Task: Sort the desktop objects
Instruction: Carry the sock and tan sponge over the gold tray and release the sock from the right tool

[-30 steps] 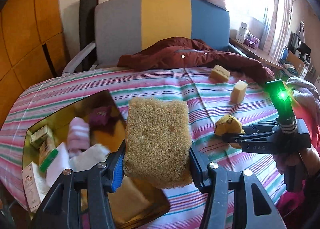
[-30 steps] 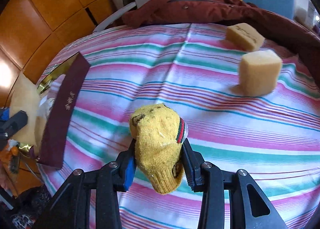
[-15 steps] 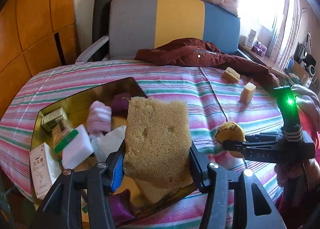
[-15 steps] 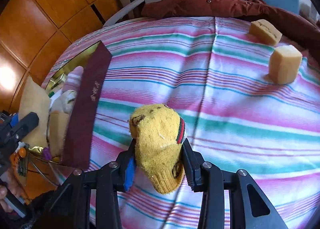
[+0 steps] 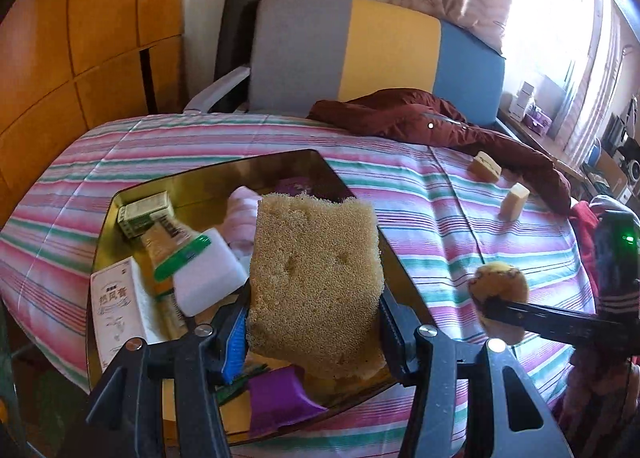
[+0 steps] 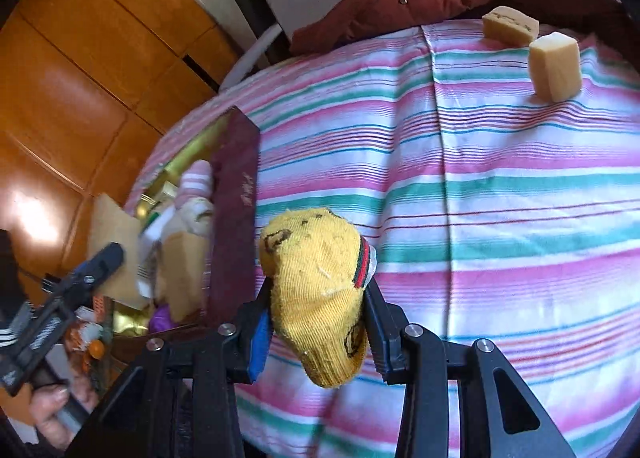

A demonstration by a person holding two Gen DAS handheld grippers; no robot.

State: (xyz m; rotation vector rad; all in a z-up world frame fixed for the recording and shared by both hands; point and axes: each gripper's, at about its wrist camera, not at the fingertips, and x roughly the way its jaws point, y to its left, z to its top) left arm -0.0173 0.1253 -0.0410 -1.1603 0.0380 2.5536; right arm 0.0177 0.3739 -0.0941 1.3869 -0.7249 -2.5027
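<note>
A: The left gripper (image 5: 314,332) is clamped on the big sponge (image 5: 316,282), low in the frame's centre, hanging over the gold tray (image 5: 208,182).

B: Release it only over a bare patch, clear of the white box (image 5: 116,310).

A: And the right gripper (image 6: 316,332)?

B: It pinches the yellow sock (image 6: 320,290) beside the tray's maroon wall (image 6: 234,218); lift it over that edge first.

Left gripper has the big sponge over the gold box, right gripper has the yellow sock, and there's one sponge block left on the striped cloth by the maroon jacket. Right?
Not quite: two sponge blocks are left on the striped cloth, not one, as the right wrist view shows. The rest holds: left gripper grips the big sponge over the gold box, right gripper the yellow sock.
</note>
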